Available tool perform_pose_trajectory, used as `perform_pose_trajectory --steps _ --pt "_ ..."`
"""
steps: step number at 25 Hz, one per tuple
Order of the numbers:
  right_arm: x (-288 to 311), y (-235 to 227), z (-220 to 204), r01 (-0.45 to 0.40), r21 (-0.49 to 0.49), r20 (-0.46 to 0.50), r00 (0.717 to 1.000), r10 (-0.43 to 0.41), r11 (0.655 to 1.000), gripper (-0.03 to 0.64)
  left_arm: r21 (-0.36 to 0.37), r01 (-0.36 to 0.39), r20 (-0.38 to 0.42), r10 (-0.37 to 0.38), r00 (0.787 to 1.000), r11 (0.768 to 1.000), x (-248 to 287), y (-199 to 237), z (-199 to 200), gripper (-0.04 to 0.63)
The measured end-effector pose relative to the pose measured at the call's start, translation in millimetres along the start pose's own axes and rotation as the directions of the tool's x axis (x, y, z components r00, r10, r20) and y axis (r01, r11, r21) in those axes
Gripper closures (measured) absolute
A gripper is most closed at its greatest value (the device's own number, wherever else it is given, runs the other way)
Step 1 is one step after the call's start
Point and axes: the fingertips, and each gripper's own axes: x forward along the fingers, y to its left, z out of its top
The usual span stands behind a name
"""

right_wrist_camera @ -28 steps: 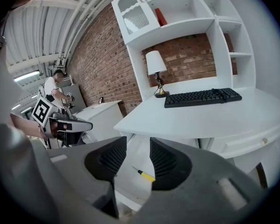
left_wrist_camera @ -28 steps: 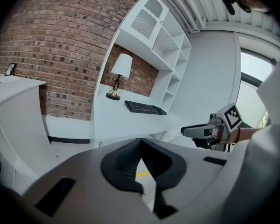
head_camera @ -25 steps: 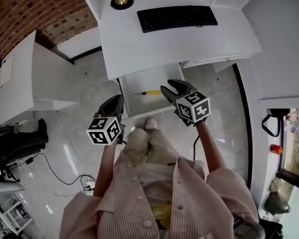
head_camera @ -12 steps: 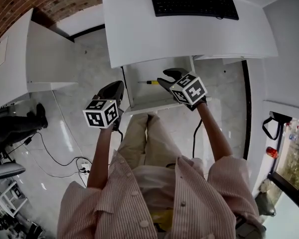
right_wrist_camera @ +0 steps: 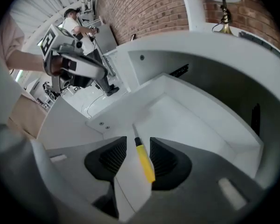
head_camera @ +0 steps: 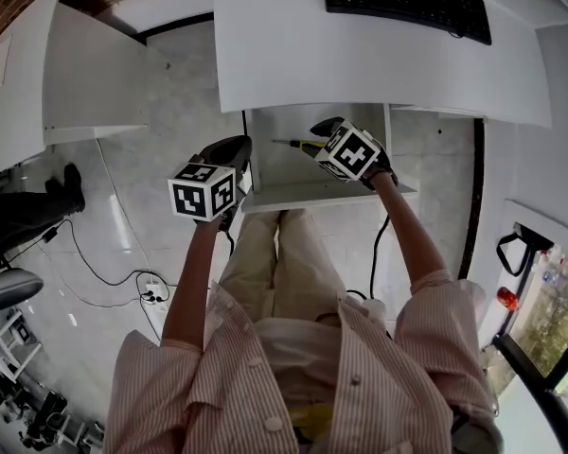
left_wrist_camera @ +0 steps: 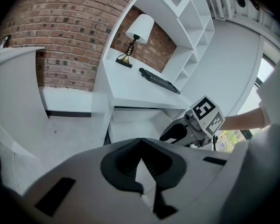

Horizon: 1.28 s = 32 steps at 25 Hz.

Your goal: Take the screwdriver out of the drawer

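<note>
The screwdriver (head_camera: 298,145) is seen in the head view lying flat on the floor of the open drawer (head_camera: 314,193), which is pulled out from under the white tabletop (head_camera: 360,64). Its long axis runs across the drawer, with the thin shaft pointing to the person's left and the yellow handle to the right. The right gripper (head_camera: 318,138) is reached into the drawer from the right, so that its jaws are set at the handle end. The left gripper (head_camera: 232,151) is held at the drawer's left edge, outside it and farther from the tool. In the left gripper view, the left gripper (left_wrist_camera: 140,146) is shown with its jaws pressed together at the tips and nothing between them. The right gripper (left_wrist_camera: 173,133) is seen beyond it, low inside the drawer; the screwdriver itself is not made out here. In the right gripper view, the jaws of the right gripper (right_wrist_camera: 137,147) are spread, and the screwdriver (right_wrist_camera: 145,164) lies in the gap between them. Its axis is lined up with the jaws' reach, the shaft pointing away from the gripper. The handle is nearer the right-hand jaw, and no pinch is made yet. The coming move is judged to be a plain closing of the right jaws across the handle.
</note>
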Motion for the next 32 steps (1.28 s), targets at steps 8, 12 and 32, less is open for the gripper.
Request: perform_pose_trajectory --steps 8,12,32 --pt "36.2 1.0 -18.6 -0.045 -0.115 -0.116 0.993 0.032 0.992 0.468 -0.023 0.025 -0.032 -0.025 0.999 0.999 15.3 1.2 -8.2 0.595" --pt "46.8 -0.2 -23.9 -0.041 -0.153 -0.155 0.988 0.017 0.987 0.468 -0.025 0.031 -0.045 -0.032 0.998 0.999 18.4 1.1 -11.7 0.595" --pt "71.4 -6.0 -47.0 0.011 -0.238 -0.245 0.967 -0.071 0.971 0.520 -0.046 0.026 -0.062 -0.029 0.998 0.999 19.4 5.0 -20.9 0.595"
